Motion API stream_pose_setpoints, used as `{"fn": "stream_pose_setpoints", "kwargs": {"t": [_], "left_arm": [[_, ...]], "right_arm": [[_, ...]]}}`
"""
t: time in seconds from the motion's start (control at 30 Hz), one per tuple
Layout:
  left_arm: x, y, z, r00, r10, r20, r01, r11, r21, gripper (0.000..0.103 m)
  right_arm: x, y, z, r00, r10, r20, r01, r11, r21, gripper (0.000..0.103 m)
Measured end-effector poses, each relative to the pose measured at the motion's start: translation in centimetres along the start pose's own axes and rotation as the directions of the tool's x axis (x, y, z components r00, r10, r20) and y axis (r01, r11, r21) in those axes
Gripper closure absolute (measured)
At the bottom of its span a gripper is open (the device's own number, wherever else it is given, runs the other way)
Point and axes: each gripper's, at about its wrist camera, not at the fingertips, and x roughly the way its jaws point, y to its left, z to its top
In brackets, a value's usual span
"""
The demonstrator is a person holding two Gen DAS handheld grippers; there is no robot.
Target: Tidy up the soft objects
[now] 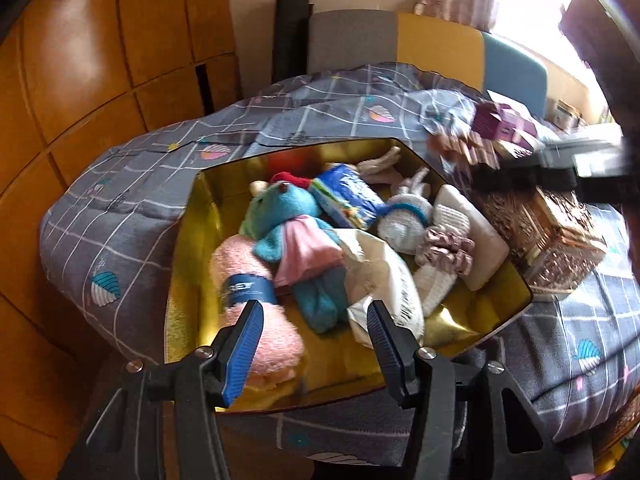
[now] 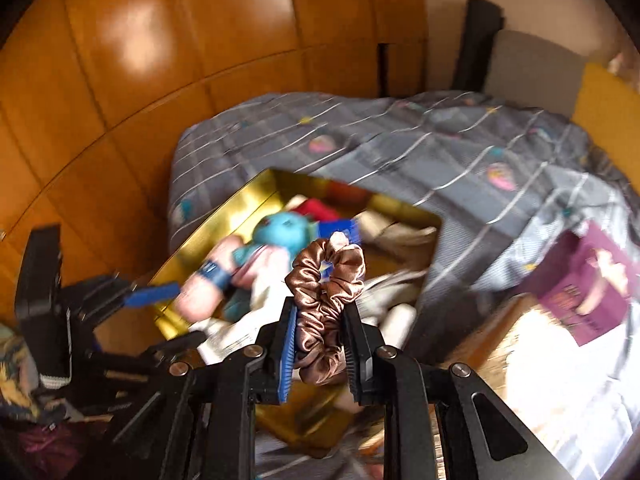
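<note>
Operator: Right wrist view shows the right gripper pinching a bronze satin scrunchie between its pads; the loop stands above the fingertips, over the near part of the gold tin; confirm the other side.

Technician: Left wrist view shows the left gripper with its fingers spread and nothing between them; it hangs over the tin's near edge, just above the pink rolled towel and a white packet; the tin sits on the grey checked quilt.

Operator: Contents?

Technician: Blue plush doll in a pink skirt, white knitted rabbit, blue printed pack, a pale pink scrunchie already inside; the tin is crowded.

Operator: Risks from here?

Technician: Judgement only; the grip takes just one side of the loop, so slippery satin could slide out before it is over the tin; released too near the rim, it could land on the quilt; dropped on the heaped pile, it could roll off; both grippers are close above the same tin, so contact between them is possible.

Operator: Legible markings?

Technician: Blue band on the towel carries white lettering, too blurred to read; the purple box beside the tin shows print, also unreadable.
</note>
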Motion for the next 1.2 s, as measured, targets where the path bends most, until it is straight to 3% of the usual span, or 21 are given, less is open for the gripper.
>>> {"fn": "stream_pose_setpoints", "kwargs": {"t": [0.2, 0.43, 0.73, 1.2], "left_arm": [[-0.2, 2.8, 0.5, 0.999, 0.044, 0.008, -0.043, 0.995, -0.091, 0.048], [-0.2, 3.6, 0.6, 0.999, 0.048, 0.011, -0.047, 0.993, -0.104, 0.049], [0.1, 2.8, 0.7, 0.999, 0.053, 0.012, -0.052, 0.995, -0.090, 0.049], [-0.5, 2.4, 0.9, 0.997, 0.072, 0.030, -0.069, 0.994, -0.089, 0.049]], "right_arm": [[3.0, 2.5, -1.8, 0.996, 0.039, -0.082, -0.042, 0.998, -0.040, 0.082], [7.9, 3.1, -1.9, 0.982, -0.086, -0.166, 0.080, 0.996, -0.040, 0.082], [10.6, 1.7, -0.8, 0.963, -0.196, -0.185, 0.197, 0.980, -0.016, 0.082], [10.3, 2.3, -1.9, 0.963, -0.226, -0.145, 0.231, 0.973, 0.020, 0.078]]}}
